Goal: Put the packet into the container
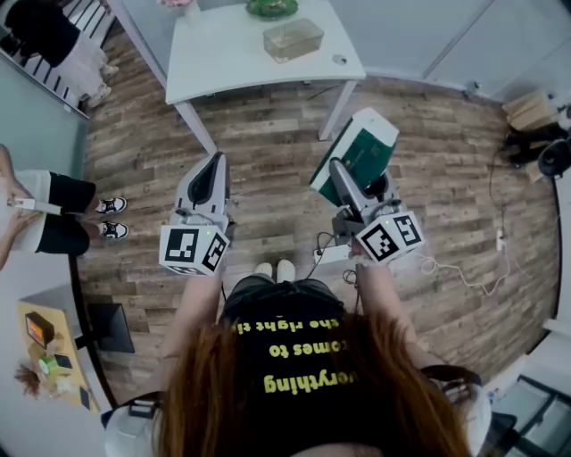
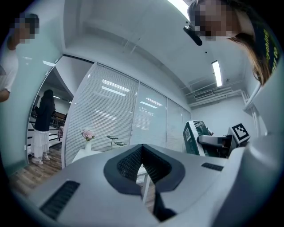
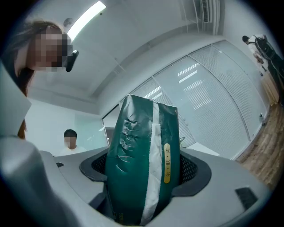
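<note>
The packet (image 1: 364,143) is a green bag with a white stripe. My right gripper (image 1: 346,178) is shut on it and holds it in the air over the wooden floor. In the right gripper view the packet (image 3: 142,168) stands upright between the pads and fills the gap of the right gripper (image 3: 145,162). The clear container (image 1: 293,39) sits on the white table (image 1: 223,62) ahead, well away from both grippers. My left gripper (image 1: 217,162) hangs level to the left with nothing in it; in its own view the left gripper (image 2: 142,148) is shut. That view also shows the packet (image 2: 193,137) off to the right.
A green dish (image 1: 272,7) lies at the table's far edge, and a vase of flowers (image 2: 88,134) stands on it. A person (image 1: 53,214) stands at the left, another person (image 1: 49,36) at the top left. A white cable (image 1: 464,277) trails over the floor at the right.
</note>
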A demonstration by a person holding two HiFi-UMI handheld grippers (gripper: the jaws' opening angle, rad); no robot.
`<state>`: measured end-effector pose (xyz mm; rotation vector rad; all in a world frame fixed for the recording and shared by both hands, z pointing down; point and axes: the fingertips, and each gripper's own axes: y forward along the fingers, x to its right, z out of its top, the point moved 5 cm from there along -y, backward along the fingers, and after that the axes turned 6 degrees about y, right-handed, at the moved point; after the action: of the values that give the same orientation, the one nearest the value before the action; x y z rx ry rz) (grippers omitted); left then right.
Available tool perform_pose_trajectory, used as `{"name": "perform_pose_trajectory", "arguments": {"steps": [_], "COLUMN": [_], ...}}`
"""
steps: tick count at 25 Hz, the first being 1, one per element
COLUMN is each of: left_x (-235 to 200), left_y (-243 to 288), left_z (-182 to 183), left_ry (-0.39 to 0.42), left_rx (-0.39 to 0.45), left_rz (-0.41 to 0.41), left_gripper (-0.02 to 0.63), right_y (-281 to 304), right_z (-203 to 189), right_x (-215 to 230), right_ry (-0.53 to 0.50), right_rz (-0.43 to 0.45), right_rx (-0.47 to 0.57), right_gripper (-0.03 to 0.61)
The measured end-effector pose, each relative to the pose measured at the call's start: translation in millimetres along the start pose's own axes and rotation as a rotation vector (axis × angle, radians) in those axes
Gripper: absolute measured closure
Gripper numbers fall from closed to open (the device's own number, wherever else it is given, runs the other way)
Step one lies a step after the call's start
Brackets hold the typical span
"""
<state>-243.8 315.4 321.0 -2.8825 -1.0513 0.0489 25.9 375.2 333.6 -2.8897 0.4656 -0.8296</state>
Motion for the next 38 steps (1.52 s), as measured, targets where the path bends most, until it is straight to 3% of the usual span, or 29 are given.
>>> {"name": "perform_pose_trajectory", "arguments": {"steps": [20,33,38], "left_x": [-10,-91,-154], "left_y": [43,139,217], "left_z": [-6,-32,-24], "left_ry": [0.027,-0.033,-0.028], "left_rx": [-0.013,0.021,0.036], "left_rz": [0.039,0.02,0.007], "left_gripper": [0.612,0.612,0.612], "right_y": [6,115,197], "right_z": [23,30,49], "right_x": [62,98,123], "right_ry": [0.043,0.004,-0.018], "right_rz": [-0.042,-0.082,-0.123], "right_rx": [0.005,0.013,0.066], "right_gripper": [0.19,0.19,0.19]}}
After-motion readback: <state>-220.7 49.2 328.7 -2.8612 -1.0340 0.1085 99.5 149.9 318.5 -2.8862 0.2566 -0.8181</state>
